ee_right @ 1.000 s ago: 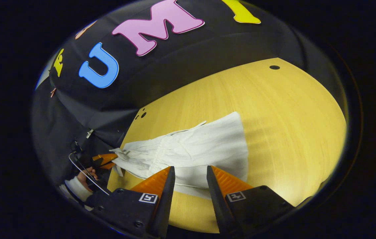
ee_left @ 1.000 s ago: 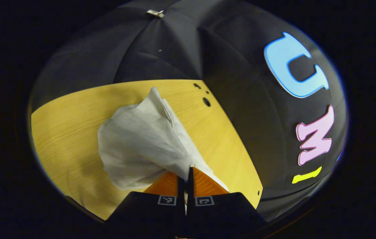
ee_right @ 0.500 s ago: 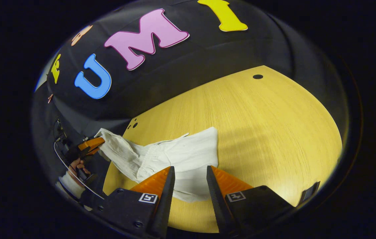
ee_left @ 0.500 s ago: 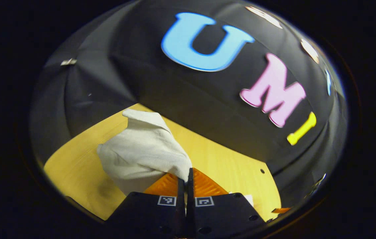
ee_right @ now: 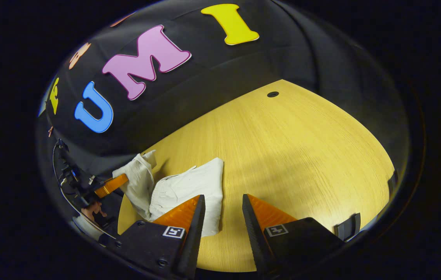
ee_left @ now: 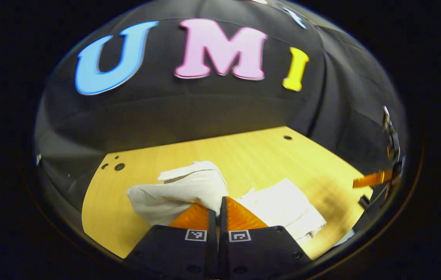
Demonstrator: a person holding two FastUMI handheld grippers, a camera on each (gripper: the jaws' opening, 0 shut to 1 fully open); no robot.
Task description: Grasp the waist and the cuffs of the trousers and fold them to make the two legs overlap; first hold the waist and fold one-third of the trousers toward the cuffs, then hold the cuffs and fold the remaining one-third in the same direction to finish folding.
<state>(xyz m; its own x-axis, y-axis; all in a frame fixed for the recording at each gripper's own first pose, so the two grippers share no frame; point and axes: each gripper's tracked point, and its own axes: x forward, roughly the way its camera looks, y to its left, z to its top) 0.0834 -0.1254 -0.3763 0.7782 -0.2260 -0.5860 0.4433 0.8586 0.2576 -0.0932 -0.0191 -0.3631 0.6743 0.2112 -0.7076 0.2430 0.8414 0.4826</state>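
Observation:
White trousers [ee_left: 282,206] lie bunched on the yellow wooden table [ee_left: 259,155]. My left gripper [ee_left: 218,203] is shut on one end of them, and that end [ee_left: 181,190] hangs lifted in a crumpled fold just past the fingers. In the right gripper view the trousers [ee_right: 193,186] rest left of my right gripper [ee_right: 222,204], which hovers open over bare table beside the cloth. Farther left in that view, the left gripper [ee_right: 111,185] holds the raised end [ee_right: 138,181], with a hand [ee_right: 93,210] behind it. My right gripper's finger [ee_left: 372,179] shows at the far right of the left gripper view.
The booth's black cloth wall [ee_right: 212,77] closes the table's far side. Small holes [ee_left: 119,167] [ee_right: 273,94] sit near the table's far corners. A small dark bracket [ee_right: 347,229] stands at the near right edge. Bare wood [ee_right: 302,155] spreads right of the trousers.
My left gripper has swung round with the held end, carrying it over toward the rest of the trousers, which now lie shorter and bunched. The right gripper stayed open and shifted slightly.

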